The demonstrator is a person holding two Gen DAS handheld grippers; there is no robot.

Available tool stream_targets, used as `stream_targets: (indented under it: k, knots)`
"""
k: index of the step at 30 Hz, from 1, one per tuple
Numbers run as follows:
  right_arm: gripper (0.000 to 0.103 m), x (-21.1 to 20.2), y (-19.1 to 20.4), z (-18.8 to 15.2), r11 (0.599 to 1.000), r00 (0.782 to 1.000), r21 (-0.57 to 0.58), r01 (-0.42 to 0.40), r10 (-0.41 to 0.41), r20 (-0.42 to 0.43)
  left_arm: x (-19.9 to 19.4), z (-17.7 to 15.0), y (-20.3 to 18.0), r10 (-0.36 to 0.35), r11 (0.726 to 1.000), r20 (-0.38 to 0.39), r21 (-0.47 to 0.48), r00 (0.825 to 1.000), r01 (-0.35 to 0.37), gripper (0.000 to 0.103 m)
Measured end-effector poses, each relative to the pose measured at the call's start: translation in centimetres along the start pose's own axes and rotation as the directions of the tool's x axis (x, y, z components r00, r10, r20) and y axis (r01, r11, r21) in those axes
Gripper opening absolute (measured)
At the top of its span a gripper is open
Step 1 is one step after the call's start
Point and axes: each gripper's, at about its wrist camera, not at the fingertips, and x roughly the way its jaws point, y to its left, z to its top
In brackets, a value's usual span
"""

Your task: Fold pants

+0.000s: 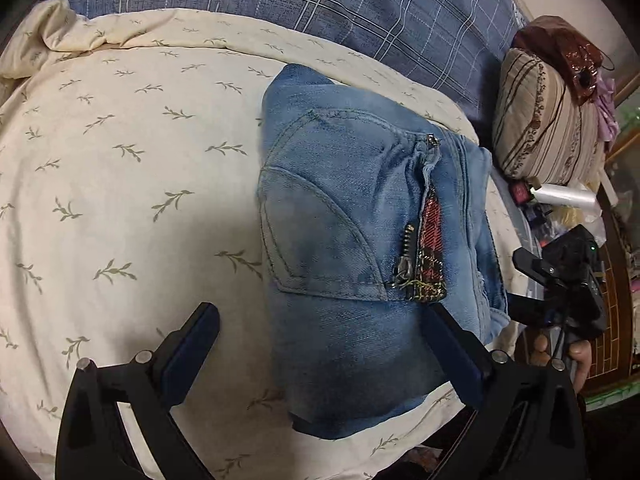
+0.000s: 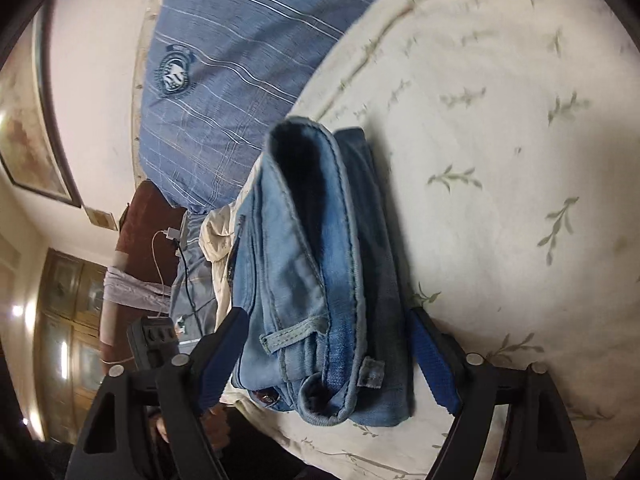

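Observation:
Light blue jeans [image 1: 352, 220] lie folded into a compact bundle on the cream leaf-print bedspread [image 1: 120, 180]. A pocket, an open zipper and a red plaid patch face up. My left gripper [image 1: 320, 344] is open, its fingers spread to either side of the bundle's near end and above it. In the right wrist view the jeans [image 2: 320, 280] show their waistband edge and belt loops. My right gripper [image 2: 324, 356] is open, its blue-padded fingers on either side of the waistband end. The right gripper also shows in the left wrist view [image 1: 560, 280], beside the bundle.
A blue plaid pillow [image 1: 320, 4] lies along the far side of the bed. A striped cushion [image 1: 548, 120] and clutter sit to the right. In the right wrist view a power strip [image 2: 154, 340] with cables, a dark headboard and a wooden cabinet stand off the bed's edge.

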Motion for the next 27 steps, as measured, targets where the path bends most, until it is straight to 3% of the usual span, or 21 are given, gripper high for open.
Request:
stream_targets:
  k: [5,12,17,22,27]
  knots:
    - [0.072,1.0,-0.1,0.0,1.0,0.999,0.008,-0.021,0.021,-0.031,0.2,0.0,-0.7,-0.055,0.997,0.0,0.046,0.998,0.055,0.078]
    - [0.068,1.7,-0.3,0.1,0.999,0.998,0.019,-0.026,0.026,-0.048,0.5,0.2,-1.2,-0.068,0.996,-0.003,0.055,0.998,0.068,0.079]
    - [0.069,1.9,-0.7,0.3,0.999,0.998,0.019,-0.028,0.03,-0.058,0.7,0.1,-0.8,-0.053,0.998,-0.009,0.014,0.999,0.053,0.092]
    - [0.069,1.7,-0.8,0.1,0.999,0.998,-0.013,-0.037,0.037,-0.053,1.0,-0.4,-1.4,-0.09,0.996,-0.023,0.0,0.996,0.09,0.092]
    - [0.069,1.8,-0.3,-0.1,0.999,0.998,-0.04,-0.023,0.021,-0.052,1.5,-0.4,-3.0,-0.059,0.998,-0.004,0.035,0.998,0.059,0.089]
